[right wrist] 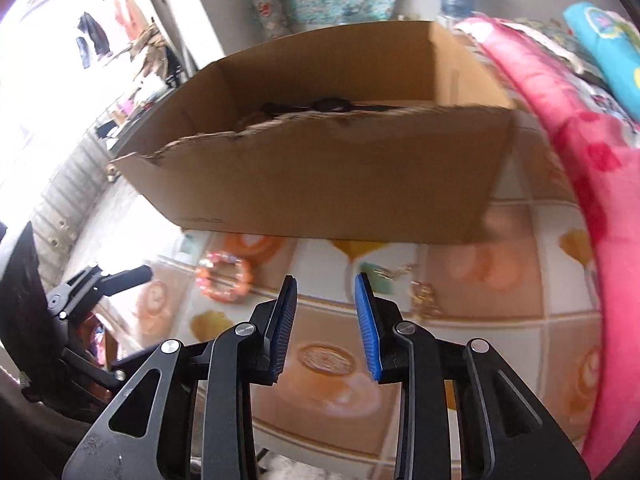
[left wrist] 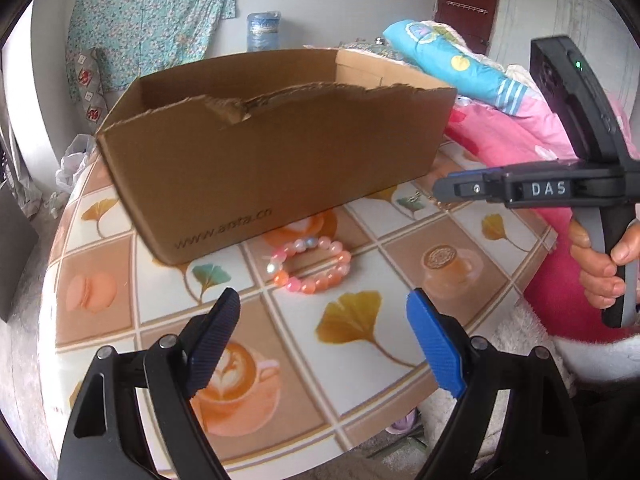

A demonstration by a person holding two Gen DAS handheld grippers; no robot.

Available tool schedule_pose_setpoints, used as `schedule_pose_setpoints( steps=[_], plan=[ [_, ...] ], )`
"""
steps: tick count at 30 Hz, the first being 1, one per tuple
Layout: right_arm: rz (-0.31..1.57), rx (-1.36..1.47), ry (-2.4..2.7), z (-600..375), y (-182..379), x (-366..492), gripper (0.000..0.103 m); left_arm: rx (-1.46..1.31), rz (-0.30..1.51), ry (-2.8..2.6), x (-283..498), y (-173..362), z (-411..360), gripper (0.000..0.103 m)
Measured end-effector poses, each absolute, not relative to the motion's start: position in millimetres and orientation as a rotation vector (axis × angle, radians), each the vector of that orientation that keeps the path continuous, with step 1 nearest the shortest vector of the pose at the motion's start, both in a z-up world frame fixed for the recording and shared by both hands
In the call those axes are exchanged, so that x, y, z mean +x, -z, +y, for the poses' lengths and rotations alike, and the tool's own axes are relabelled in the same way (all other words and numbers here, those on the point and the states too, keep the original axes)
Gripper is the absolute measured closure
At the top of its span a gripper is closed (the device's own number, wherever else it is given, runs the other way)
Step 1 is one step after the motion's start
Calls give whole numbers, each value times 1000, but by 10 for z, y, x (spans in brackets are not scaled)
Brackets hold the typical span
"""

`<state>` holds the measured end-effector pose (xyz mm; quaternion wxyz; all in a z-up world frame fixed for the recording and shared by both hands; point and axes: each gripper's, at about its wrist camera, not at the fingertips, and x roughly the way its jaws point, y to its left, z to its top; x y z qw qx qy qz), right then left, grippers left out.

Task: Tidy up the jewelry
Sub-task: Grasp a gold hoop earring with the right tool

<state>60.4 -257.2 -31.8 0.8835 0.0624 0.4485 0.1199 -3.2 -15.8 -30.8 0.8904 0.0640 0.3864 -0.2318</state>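
Note:
A pink and orange bead bracelet (left wrist: 310,266) (right wrist: 224,278) lies on the patterned tablecloth just in front of a torn-rimmed cardboard box (left wrist: 272,152) (right wrist: 328,184). My left gripper (left wrist: 323,302) hovers just short of the bracelet, wide open and empty. A thin gold chain with a green piece (left wrist: 414,200) (right wrist: 400,276) lies right of the bracelet, near the box's front corner. My right gripper (right wrist: 326,280) (left wrist: 444,190) hangs above that chain, its jaws apart with nothing between them. Something dark (right wrist: 320,106) lies inside the box; I cannot tell what it is.
The round table (left wrist: 120,220) drops off at the left and near edges. Pink and blue bedding (left wrist: 500,136) (right wrist: 580,160) is piled along its right side. A person's hand (left wrist: 600,268) holds the right gripper's handle. A blue water bottle (left wrist: 263,32) stands behind the box.

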Motion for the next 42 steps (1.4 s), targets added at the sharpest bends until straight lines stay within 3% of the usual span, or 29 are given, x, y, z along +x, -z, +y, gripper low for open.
schedule_pose_setpoints(
  steps=[7,17,29,32,42],
  plan=[
    [927,152,-153,-2954,498,490,76,169,788,590,151,301,-661,20],
    [915,83,-206,-2748,529,576,79,196,816,581,300,390,-938,35],
    [913,-66,-197,-2547,587,623,79,204,831,579,372,443,-937,35],
    [919,-81,-198,-2482,573,595,87,197,828,583,370,446,-926,35],
    [951,-36,-187,-2542,552,493,91,181,818,591,342,436,-880,35]
  ],
)
